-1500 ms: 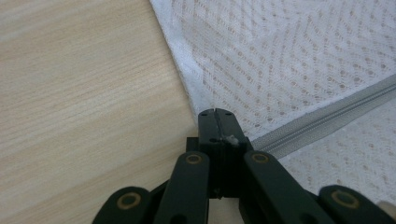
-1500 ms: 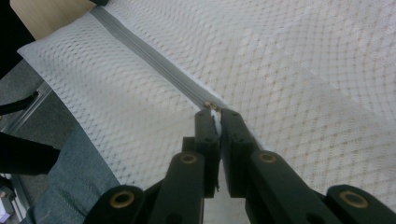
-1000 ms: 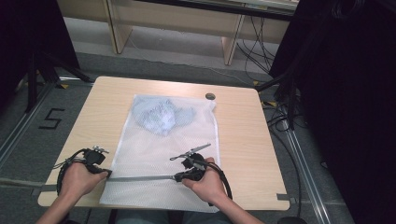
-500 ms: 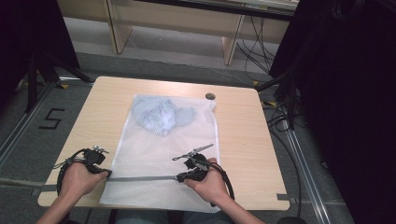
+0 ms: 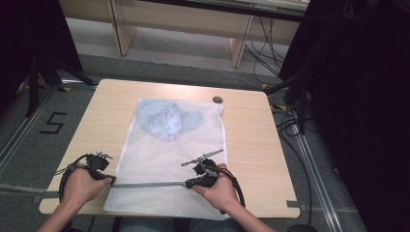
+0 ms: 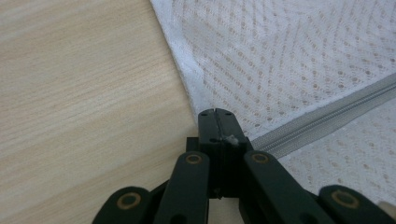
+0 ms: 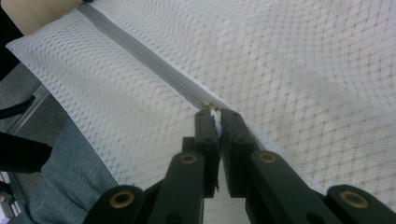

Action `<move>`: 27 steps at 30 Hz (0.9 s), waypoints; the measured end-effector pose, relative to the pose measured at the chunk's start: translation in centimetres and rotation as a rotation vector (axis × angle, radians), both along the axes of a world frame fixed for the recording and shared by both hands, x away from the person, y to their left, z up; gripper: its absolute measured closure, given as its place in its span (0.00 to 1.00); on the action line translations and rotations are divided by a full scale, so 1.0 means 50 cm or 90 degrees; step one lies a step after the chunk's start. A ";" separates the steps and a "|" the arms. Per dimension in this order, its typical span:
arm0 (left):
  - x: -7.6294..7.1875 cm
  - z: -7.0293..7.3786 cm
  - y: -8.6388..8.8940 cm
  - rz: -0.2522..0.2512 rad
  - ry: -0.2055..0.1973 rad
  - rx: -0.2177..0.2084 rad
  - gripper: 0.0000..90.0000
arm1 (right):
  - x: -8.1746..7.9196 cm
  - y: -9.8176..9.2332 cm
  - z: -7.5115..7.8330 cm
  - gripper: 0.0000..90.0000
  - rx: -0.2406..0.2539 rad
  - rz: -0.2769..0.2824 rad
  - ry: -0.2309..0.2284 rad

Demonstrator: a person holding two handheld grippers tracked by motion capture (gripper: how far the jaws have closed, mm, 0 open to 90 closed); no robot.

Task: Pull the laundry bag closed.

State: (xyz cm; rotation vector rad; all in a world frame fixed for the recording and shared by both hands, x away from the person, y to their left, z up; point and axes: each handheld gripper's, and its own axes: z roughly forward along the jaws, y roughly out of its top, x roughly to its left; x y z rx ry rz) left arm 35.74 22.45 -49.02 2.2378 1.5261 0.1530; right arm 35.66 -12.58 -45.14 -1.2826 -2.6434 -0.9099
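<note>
White mesh laundry bag (image 5: 169, 159) lay flat on the pale wooden surface (image 5: 251, 140), blue cloth (image 5: 167, 121) inside. Nothing had shifted in the past second: the left gripper (image 6: 215, 122) pinched the grey zipper's (image 5: 150, 184) end, the right gripper's (image 7: 215, 116) jaws clamped its slider, mid-pull. Cables trailed across the grey floor (image 5: 300, 125).

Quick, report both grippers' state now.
Left gripper: shut on the mesh bag at its left edge, by the zipper end.
Right gripper: shut on the zipper pull.
</note>
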 end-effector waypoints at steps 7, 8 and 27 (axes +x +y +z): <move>0.000 0.000 0.000 -0.002 0.001 0.001 1.00 | -0.001 -0.010 0.003 0.97 -0.004 -0.014 0.010; 0.000 0.000 0.000 0.000 0.000 -0.001 1.00 | -0.001 -0.011 0.002 0.97 0.001 -0.017 0.013; 0.000 0.000 0.000 0.001 0.000 -0.001 1.00 | 0.001 -0.031 0.001 0.97 0.002 -0.014 0.002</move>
